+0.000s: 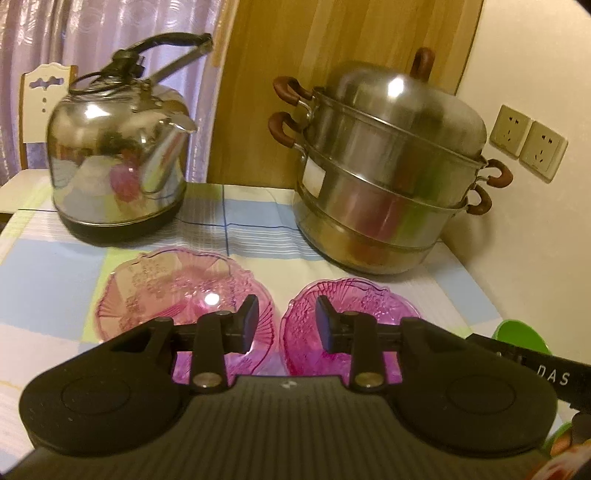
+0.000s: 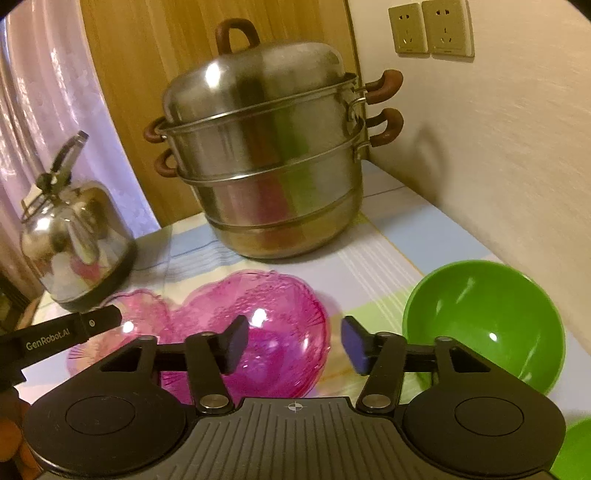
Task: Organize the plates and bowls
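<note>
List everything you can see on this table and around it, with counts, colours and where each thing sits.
pink dishes: two, clear pink, side by side at the table's front
green bowl: one, green, right of the pink dishes
steamer: one, steel with brown handles, back right
kettle: one, steel with black base, back left
tablecloth: one, pastel checks, covering the table
sockets: two, beige, on the right wall
left gripper: black, jaws apart, empty
right gripper: black, jaws apart, empty

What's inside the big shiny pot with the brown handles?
You can't see inside: the steamer pot has its domed lid on, covering everything. Only pink and green reflections show on its steel sides.
</note>
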`<state>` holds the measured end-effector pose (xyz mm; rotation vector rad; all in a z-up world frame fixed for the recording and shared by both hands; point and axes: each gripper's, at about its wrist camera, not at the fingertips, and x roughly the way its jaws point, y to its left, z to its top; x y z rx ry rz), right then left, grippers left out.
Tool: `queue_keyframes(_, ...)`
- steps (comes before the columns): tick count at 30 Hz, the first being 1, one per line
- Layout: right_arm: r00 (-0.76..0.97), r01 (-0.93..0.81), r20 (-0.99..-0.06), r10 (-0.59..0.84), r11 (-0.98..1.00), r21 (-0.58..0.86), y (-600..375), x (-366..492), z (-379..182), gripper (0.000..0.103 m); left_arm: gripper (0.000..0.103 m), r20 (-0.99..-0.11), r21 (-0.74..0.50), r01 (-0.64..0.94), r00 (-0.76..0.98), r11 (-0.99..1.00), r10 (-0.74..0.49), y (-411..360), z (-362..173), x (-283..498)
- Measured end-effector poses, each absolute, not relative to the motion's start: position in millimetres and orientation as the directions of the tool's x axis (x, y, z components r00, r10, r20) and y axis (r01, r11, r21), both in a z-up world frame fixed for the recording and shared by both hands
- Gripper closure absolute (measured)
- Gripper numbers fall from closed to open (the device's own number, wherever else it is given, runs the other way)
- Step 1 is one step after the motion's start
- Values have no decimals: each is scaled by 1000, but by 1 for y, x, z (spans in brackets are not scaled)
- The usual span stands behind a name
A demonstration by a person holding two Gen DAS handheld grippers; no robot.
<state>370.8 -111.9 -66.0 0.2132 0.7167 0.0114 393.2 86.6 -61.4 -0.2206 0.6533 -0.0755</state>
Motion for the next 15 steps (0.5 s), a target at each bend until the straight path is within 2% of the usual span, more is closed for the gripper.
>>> queue_keyframes(5, 763, 50, -639, 103, 975, 217, -106, 355, -56, 42, 66, -578, -212, -3, 807, 977, -122, 94, -49, 367)
queue_keyframes(8, 759, 45, -640, 120, 971, 236, -103, 345, -54, 41, 60, -572, -206, -19, 814, 978, -105, 101, -45, 350)
queue_keyframes(10, 756, 39, -641, 130, 969, 242, -100, 340, -53, 40, 51, -571, -204, -29, 815, 979, -95, 106, -43, 339)
queue_keyframes(15, 742, 7, -648, 169, 966, 260, -89, 329, -53, 40, 44, -585, -185, -63, 809, 981, -59, 123, -44, 313)
